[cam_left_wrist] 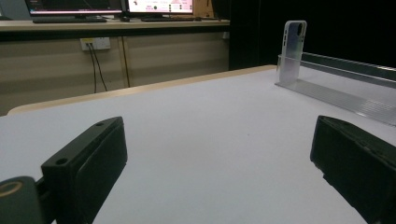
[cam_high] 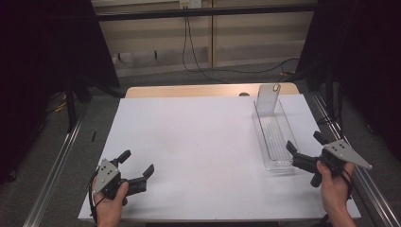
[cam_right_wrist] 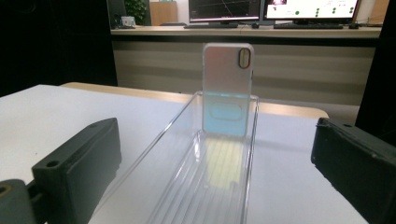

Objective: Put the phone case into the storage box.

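1. Your right gripper (cam_high: 302,152) sits at the near end of the clear tray (cam_high: 282,162), jaws spread wide and empty. Its own view looks straight down the tray's length.
2. The phone case (cam_right_wrist: 227,88) stands upright at the far end of that tray, leaning against the end wall, with its camera cut-out at the top. In the high view it is at the back right of the table (cam_high: 189,142).
3. Your left gripper (cam_high: 138,169) rests low at the near left corner, jaws apart, holding nothing, well apart from the tray.
4. The likely step is reaching for the case. Travel along the tray's line and stay above its side walls, so the jaws do not knock them.
5. Close on the two long edges of the case, not its faces. It looks thin, glossy and a little flexible, so a gentle squeeze should suit it.
6. The tray is clear, hard plastic with a ribbed floor and looks light. Steady it with the left gripper if it starts to slide on the smooth white tabletop.
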A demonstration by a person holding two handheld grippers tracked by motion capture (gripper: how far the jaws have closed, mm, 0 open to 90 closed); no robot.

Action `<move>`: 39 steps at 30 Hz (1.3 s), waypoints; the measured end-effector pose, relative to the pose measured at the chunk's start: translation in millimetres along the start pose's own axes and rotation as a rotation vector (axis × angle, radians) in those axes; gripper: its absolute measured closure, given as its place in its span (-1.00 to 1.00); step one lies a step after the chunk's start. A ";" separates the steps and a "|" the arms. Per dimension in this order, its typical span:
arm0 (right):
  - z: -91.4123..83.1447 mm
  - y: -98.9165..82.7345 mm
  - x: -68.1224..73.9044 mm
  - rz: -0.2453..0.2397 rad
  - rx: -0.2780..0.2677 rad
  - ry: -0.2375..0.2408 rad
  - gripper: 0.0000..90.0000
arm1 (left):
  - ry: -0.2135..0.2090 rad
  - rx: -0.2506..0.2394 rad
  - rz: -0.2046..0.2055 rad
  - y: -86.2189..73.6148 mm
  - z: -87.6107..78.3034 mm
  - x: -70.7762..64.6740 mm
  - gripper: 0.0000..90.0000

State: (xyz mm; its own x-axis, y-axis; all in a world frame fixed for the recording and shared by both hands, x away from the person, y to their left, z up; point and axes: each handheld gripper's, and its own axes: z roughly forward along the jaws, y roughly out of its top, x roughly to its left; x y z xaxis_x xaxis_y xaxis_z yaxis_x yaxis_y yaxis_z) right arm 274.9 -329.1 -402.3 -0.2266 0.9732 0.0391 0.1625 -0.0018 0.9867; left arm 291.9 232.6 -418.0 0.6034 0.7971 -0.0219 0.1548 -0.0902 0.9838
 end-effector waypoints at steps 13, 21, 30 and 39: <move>-20.7 -16.2 9.7 -0.003 0.038 -0.029 -0.96 | 0.011 -0.003 -0.003 -0.3 -2.6 -0.2 -0.92; -33.1 -30.3 17.1 0.004 0.061 -0.041 -0.96 | 0.022 0.006 -0.001 -1.0 -3.3 -0.6 -0.92; -42.0 -45.5 14.5 0.010 0.053 -0.088 -0.96 | 0.025 0.013 -0.003 -2.8 -5.2 -1.0 -0.92; -49.1 -48.5 9.9 0.028 0.042 -0.110 -0.97 | 0.024 0.030 -0.017 -4.6 -1.3 1.3 -0.92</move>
State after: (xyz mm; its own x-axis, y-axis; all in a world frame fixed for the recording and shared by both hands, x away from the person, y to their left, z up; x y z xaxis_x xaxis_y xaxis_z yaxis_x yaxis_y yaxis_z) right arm 217.6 -330.7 -442.0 -0.1146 0.9923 0.0467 0.2083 -0.0220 0.9778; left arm 290.9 234.8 -422.3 0.5815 0.8128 -0.0343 0.1889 -0.0939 0.9775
